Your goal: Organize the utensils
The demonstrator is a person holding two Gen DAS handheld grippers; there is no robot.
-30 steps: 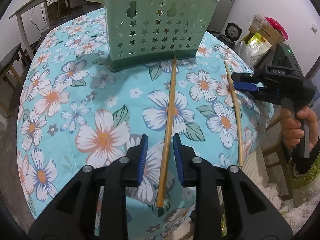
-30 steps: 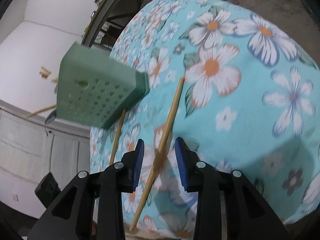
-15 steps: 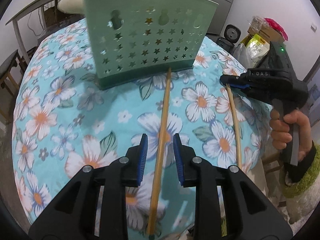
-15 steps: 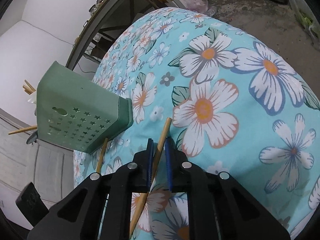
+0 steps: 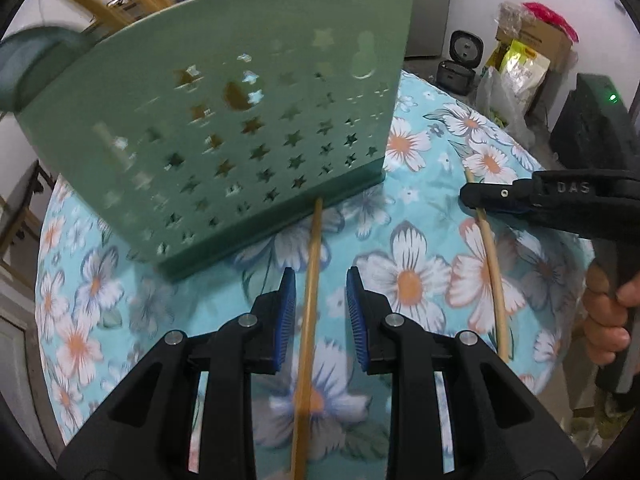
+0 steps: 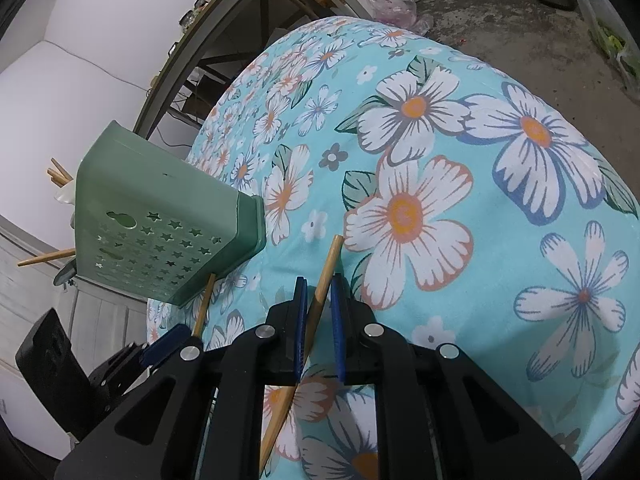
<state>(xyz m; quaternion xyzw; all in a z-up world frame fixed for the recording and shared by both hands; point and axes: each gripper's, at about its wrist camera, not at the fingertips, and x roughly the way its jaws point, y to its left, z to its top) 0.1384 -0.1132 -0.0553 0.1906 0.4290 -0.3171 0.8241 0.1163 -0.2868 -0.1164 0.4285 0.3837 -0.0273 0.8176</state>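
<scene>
A green star-punched utensil holder (image 5: 240,140) (image 6: 160,232) stands on the floral tablecloth (image 5: 408,280), with several chopsticks (image 6: 56,172) poking out of its top. One loose chopstick (image 5: 312,280) lies on the cloth with its far tip at the holder's base. My left gripper (image 5: 320,312) straddles it, open, with a gap on both sides of the stick. A second chopstick (image 5: 492,264) (image 6: 324,276) lies further right. My right gripper (image 6: 319,316) (image 5: 468,196) is shut on it near its far end. Whether that stick is off the cloth I cannot tell.
The round table's edge drops away close on the right, where a person's hand (image 5: 604,320) holds the right gripper's handle. Boxes, bags (image 5: 520,68) and a rice cooker (image 5: 460,60) sit on the floor beyond. A wooden table frame (image 6: 224,40) stands behind the round table.
My right gripper's jaws closed onto the second chopstick. My left gripper slid forward along the first chopstick toward the holder, staying open around it.
</scene>
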